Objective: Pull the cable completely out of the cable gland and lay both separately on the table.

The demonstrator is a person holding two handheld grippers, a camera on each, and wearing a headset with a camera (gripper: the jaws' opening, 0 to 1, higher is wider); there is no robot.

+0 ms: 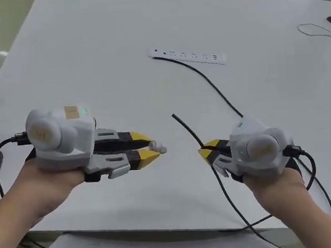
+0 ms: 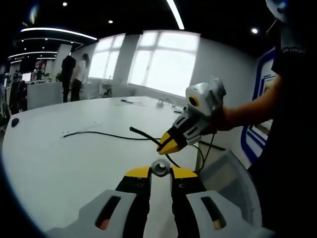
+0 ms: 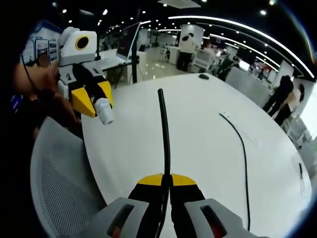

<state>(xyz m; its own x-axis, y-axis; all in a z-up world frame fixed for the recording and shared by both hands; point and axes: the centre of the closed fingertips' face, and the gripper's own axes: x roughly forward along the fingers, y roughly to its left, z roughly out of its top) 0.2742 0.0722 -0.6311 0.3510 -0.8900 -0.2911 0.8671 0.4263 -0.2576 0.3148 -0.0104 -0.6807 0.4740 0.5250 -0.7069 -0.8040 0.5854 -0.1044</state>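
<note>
Left claw (image 1: 151, 148) pinching the cable gland (image 1: 159, 149), right claw (image 1: 204, 151) clamped on the pulled-out cable (image 1: 187, 130), so I've just gotta lay both down.

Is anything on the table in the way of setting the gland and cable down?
Nothing visible. The table under the left gripper with the gland is bare. The strip lies farther off; its cord passes by the right gripper holding the cable.

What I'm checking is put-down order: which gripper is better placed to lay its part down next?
Probably left. The left gripper holds the small white cable gland, free of the thin black cable, over bare white table. The right gripper has its cable end sticking up at an angle.
</note>
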